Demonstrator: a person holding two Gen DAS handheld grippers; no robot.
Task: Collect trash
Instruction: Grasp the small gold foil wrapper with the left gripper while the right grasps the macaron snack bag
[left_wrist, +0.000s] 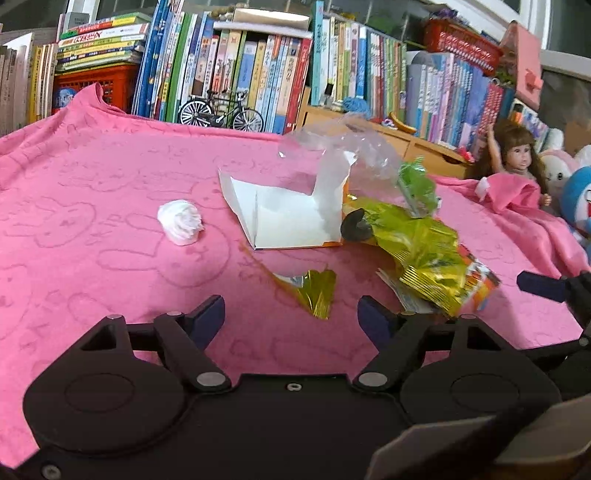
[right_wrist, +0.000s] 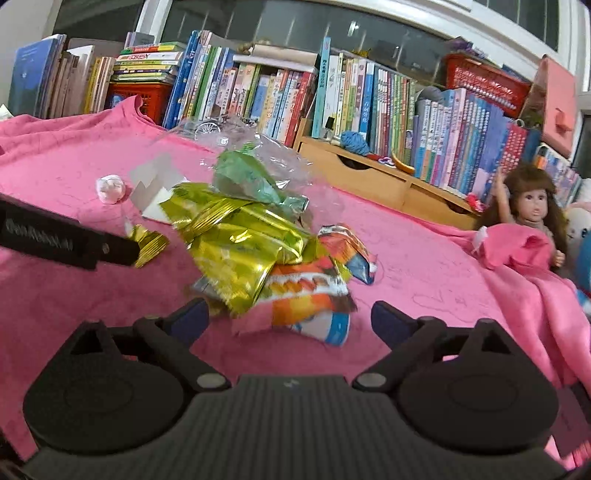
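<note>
1. Two hand-held grippers hovered with jaws spread and empty: the left hand-held gripper (left_wrist: 291, 314) and the right hand-held gripper (right_wrist: 290, 321).
2. The trash lay on a pink cloth-covered tabletop (left_wrist: 92, 221).
3. A crumpled white tissue ball (left_wrist: 181, 221) sat apart, left of an opened white cardboard box (left_wrist: 284, 221).
4. A small torn gold foil scrap (left_wrist: 314, 291) lay just ahead of the left fingers.
5. A heap of crinkled yellow-green foil wrappers (right_wrist: 236, 251) and an orange snack packet (right_wrist: 306, 295) lay near the right fingers, clear plastic film (right_wrist: 280, 162) behind.
</note>
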